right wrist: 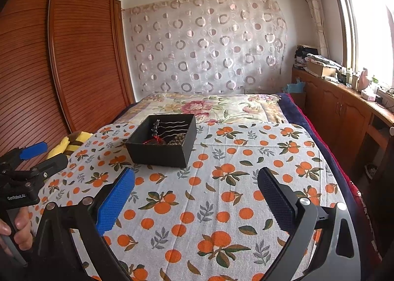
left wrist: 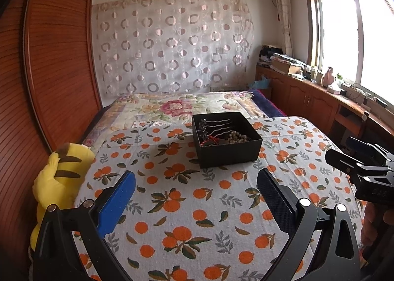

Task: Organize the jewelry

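The box (left wrist: 226, 139) sits on the orange-print cloth (left wrist: 197, 207), its jewelry (left wrist: 221, 137) a tangle half hidden by the walls. Left gripper (left wrist: 195, 197) and right gripper (right wrist: 195, 194) hover spread, empty. One handle reads "GenRobot.AI".

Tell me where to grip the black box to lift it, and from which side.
Take the black box by one thin upright wall: one finger inside, one outside, coming from above. The near wall looks best; it faces both open grippers, and the open top leaves the rim free. The bead strand lies close inside, so keep the inner finger shallow.
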Tool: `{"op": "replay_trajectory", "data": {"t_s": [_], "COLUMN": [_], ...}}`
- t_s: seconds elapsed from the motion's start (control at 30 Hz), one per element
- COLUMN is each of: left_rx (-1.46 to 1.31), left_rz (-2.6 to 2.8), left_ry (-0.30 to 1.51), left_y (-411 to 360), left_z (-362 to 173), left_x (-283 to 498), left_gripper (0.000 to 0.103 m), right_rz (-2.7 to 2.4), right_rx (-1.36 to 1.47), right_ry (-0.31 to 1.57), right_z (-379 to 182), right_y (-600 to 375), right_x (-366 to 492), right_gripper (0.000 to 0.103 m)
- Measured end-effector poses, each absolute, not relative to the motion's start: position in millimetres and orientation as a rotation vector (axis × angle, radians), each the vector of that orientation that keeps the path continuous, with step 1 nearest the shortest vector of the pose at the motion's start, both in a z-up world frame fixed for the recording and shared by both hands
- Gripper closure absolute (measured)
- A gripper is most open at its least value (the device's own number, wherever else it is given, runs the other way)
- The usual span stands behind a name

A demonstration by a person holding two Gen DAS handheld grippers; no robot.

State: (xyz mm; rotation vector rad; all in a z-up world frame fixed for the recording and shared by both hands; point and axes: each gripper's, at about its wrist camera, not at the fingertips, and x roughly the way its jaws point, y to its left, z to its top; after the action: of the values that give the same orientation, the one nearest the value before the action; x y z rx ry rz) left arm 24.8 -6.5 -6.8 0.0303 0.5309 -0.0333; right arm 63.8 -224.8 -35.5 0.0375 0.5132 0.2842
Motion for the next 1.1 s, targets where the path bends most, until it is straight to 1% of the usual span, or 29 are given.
{"op": "replay_trajectory", "data": {"t_s": [1.1], "left_rx": [0.036], "left_rz": [-0.034], "left_ry": [0.523], "left_y": [-10.5], "left_z": [-1.0], "left_x": [22.2], "left_gripper": [0.008], "right_rz": [0.289], "right_rx": [0.044], "right_ry": [0.512], "right_z": [-38.3], "right_y": [-225.4], "right_x": [63.4], "right_gripper": [0.003]}}
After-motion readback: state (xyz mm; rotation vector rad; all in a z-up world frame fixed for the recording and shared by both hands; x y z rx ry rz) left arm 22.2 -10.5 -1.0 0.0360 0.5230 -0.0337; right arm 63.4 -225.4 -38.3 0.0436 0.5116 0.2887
